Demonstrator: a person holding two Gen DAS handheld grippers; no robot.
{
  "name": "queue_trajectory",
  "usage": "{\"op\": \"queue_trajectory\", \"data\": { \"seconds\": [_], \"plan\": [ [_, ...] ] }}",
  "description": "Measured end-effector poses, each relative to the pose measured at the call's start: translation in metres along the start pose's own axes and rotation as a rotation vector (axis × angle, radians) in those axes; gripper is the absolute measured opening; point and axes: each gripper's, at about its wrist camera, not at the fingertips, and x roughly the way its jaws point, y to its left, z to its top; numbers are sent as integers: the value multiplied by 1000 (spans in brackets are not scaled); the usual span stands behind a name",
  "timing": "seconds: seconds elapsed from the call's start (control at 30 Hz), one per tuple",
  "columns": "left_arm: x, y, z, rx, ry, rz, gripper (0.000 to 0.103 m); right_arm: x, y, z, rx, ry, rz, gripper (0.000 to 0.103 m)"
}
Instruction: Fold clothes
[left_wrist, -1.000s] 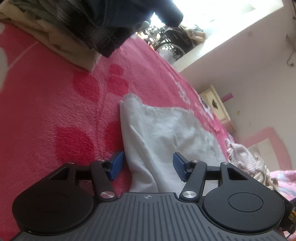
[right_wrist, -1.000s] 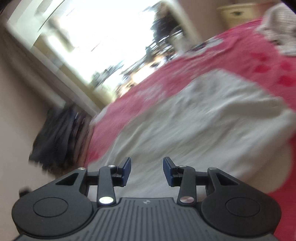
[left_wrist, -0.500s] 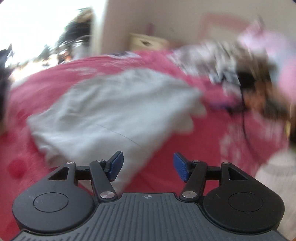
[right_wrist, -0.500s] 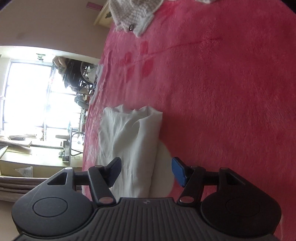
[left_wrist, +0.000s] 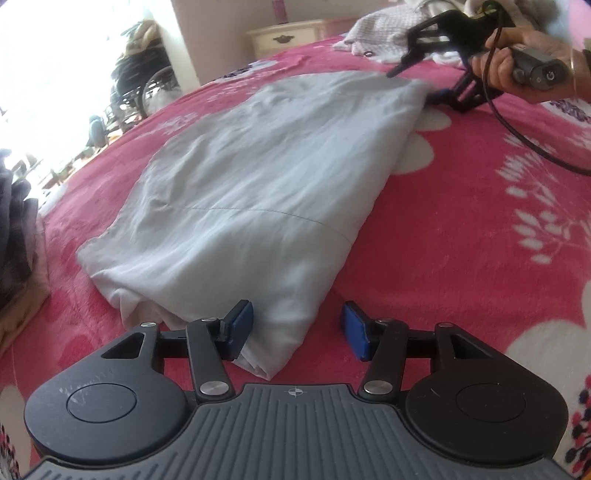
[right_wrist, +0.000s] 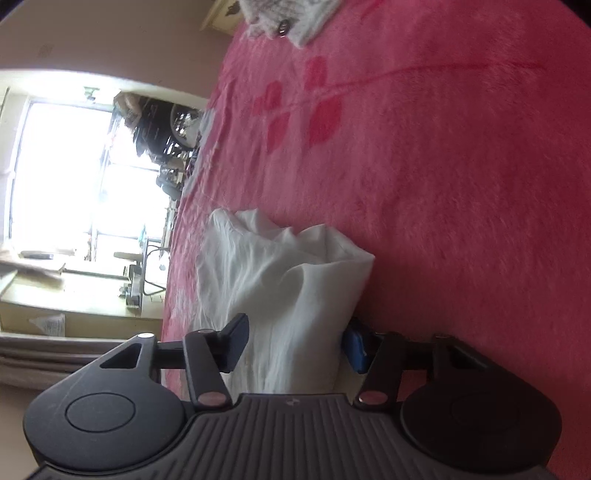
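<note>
Up front, the left gripper (left_wrist: 297, 328) is gaping wide over the near corner of the folded white garment (left_wrist: 258, 192) lying on the pink blanket (left_wrist: 461, 229); no writing is legible. Meanwhile, the right gripper (right_wrist: 295, 339) is spreading wide around the garment's (right_wrist: 280, 288) far corner, pads not pinching it.

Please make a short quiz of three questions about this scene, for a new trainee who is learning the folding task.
1. True or false: the left gripper is shut on the white garment.
2. Multiple choice: what does the white garment lie on? A) a wooden floor B) a pink floral blanket C) a glass table
3. Short answer: in the left wrist view, where is the right gripper relative to the garment?

Key
1. False. It is open, with a near corner of the garment between its fingers.
2. B
3. At the garment's far corner, held by a hand, open around the corner.
</note>
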Motion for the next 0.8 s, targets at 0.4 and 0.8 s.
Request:
{"op": "queue_trajectory", "data": {
  "seconds": [0.4, 0.8],
  "plan": [
    [2, 7, 7, 54, 16, -20, 26, 8, 15, -1, -142, 58, -13, 19],
    [-21, 14, 7, 43, 2, -89, 2, -19, 0, -2, -83, 31, 0, 4]
  ]
}}
